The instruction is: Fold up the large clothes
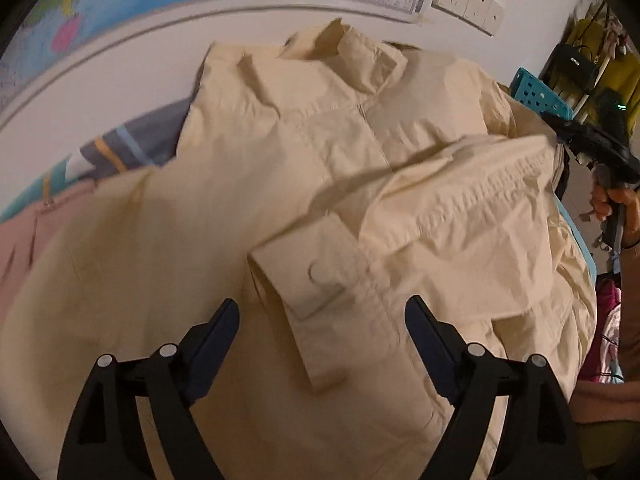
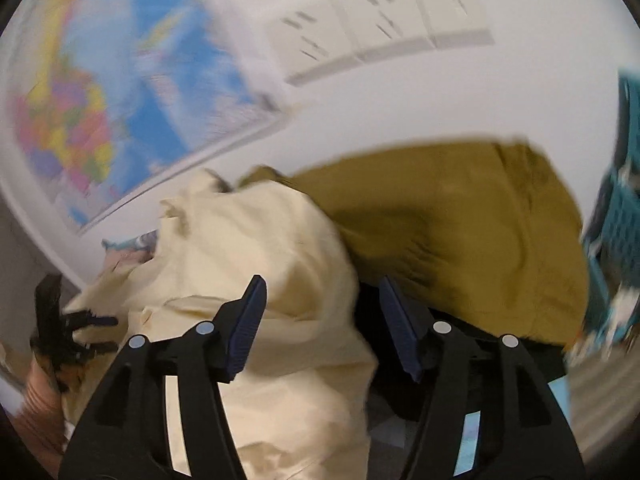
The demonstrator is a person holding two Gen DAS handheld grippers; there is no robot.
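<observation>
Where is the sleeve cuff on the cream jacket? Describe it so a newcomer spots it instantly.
Start from the world map on the wall and drop to the cream jacket spread out below it. Its sleeve lies folded across the body, ending in the cuff just ahead of the open left gripper. Unlike the collar at the far end, the cuff is a flat band with a tab.

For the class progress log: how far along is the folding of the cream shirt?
Done: one cuffed sleeve already lies across the cream shirt. In hand: nothing; the left gripper and right gripper both hover open over the fabric. Left: the body is still spread out, collar at the far end, and the olive garment beside it looks unfolded.
</observation>
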